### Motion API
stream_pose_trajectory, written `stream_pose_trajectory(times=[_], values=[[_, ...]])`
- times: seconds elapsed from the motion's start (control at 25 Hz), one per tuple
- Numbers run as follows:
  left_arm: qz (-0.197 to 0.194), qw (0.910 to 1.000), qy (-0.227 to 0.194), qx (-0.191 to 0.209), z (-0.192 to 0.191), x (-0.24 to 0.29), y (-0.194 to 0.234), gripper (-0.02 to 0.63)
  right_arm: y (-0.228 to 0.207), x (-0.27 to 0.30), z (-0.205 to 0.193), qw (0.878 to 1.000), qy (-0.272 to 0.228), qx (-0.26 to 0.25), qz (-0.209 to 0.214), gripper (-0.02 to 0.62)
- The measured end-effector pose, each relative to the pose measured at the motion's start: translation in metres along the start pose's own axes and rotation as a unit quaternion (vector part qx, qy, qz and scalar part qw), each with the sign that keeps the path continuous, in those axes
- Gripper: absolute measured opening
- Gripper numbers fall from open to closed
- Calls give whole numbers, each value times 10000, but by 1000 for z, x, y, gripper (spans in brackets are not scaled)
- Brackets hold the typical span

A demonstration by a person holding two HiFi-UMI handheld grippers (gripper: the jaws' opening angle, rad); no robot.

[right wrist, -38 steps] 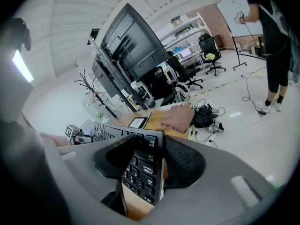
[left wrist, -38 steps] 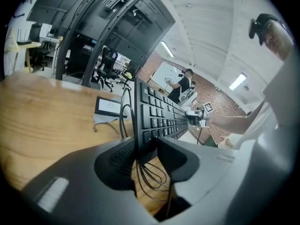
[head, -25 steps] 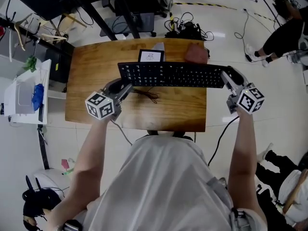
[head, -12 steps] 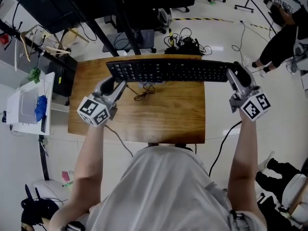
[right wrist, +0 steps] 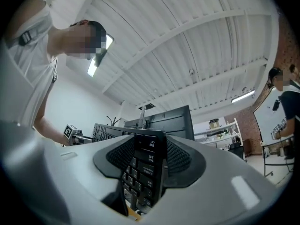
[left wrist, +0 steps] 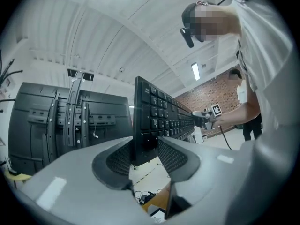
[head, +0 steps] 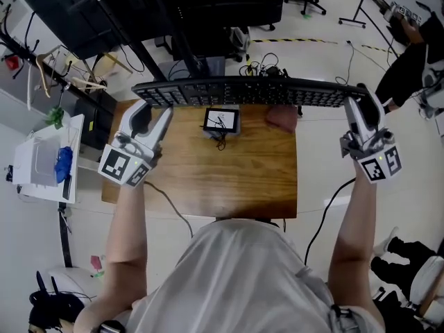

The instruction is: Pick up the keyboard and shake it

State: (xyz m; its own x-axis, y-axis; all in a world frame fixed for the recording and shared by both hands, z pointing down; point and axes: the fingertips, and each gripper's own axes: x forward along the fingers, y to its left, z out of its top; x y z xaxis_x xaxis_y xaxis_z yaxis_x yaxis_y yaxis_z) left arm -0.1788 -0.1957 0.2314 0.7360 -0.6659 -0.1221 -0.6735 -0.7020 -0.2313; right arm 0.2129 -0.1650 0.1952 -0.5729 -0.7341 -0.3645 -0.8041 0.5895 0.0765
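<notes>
The person, in a light shirt, is standing at the near edge of a wooden table with both arms reaching out over it. The left gripper is clamping its fingers on the left end of the black keyboard, and the right gripper is pinching the right end between its pads. The keyboard is hanging in the air above the table's far edge, level from left to right. Under it, a small screen device is sitting on the wood with a thin dark cable beside it and a reddish-brown lump to its right. To the left, a white stand is carrying something blue. Farther off, a tangle of cables is lying on the pale floor, dark panels are leaning at the far left, and another person is standing at the far right.
</notes>
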Motion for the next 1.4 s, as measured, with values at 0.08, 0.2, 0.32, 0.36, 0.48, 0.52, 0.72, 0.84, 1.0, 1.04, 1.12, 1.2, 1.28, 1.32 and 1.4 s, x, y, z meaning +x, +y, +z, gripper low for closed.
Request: stream_pose_trajectory(times=[0.08, 0.2, 0.32, 0.36, 0.48, 0.52, 0.72, 0.84, 1.0, 1.04, 1.12, 1.2, 1.28, 1.32, 1.4], values=[[31, 9999, -117, 111, 14, 0, 2, 146, 4, 1, 14, 9997, -194, -156, 17, 190], [69, 9993, -280, 251, 32, -1, 2, 147, 10, -1, 34, 9980, -491, -374, 96, 189], [90, 9982, -434, 413, 50, -4, 3, 149, 16, -2, 53, 9952, -783, -565, 181, 184], [89, 9977, -479, 469, 55, -4, 2, 150, 17, -3, 58, 9943, -871, -582, 197, 183], [84, 9964, -561, 633, 66, -5, 1, 150, 18, -7, 63, 9927, -1060, -546, 208, 183], [80, 9961, -571, 671, 69, -5, 1, 150, 18, -7, 64, 9925, -1073, -546, 201, 183], [108, 9970, -451, 614, 63, -5, 5, 150, 17, -2, 56, 9944, -922, -483, 192, 181], [129, 9984, -280, 482, 50, -7, 5, 150, 15, -1, 42, 9964, -767, -315, 199, 181], [176, 9992, -82, 359, 39, -11, 7, 152, 13, 3, 25, 9985, -522, -50, 178, 180], [183, 9993, -36, 314, 37, -11, 8, 152, 13, 5, 23, 9988, -462, 15, 181, 179], [209, 9996, 97, 190, 29, -13, 11, 152, 12, 11, 14, 9993, -291, 166, 187, 178], [260, 9994, 235, 71, 21, -16, 14, 152, 12, 17, 3, 9992, -137, 315, 208, 178], [305, 9990, 326, -7, 16, -20, 15, 152, 13, 20, -4, 9987, -44, 432, 248, 178], [322, 9988, 368, -41, 14, -21, 15, 152, 13, 22, -7, 9985, 0, 482, 272, 178], [359, 9982, 470, -131, 7, -27, 18, 152, 15, 27, -16, 9978, 116, 575, 319, 176]])
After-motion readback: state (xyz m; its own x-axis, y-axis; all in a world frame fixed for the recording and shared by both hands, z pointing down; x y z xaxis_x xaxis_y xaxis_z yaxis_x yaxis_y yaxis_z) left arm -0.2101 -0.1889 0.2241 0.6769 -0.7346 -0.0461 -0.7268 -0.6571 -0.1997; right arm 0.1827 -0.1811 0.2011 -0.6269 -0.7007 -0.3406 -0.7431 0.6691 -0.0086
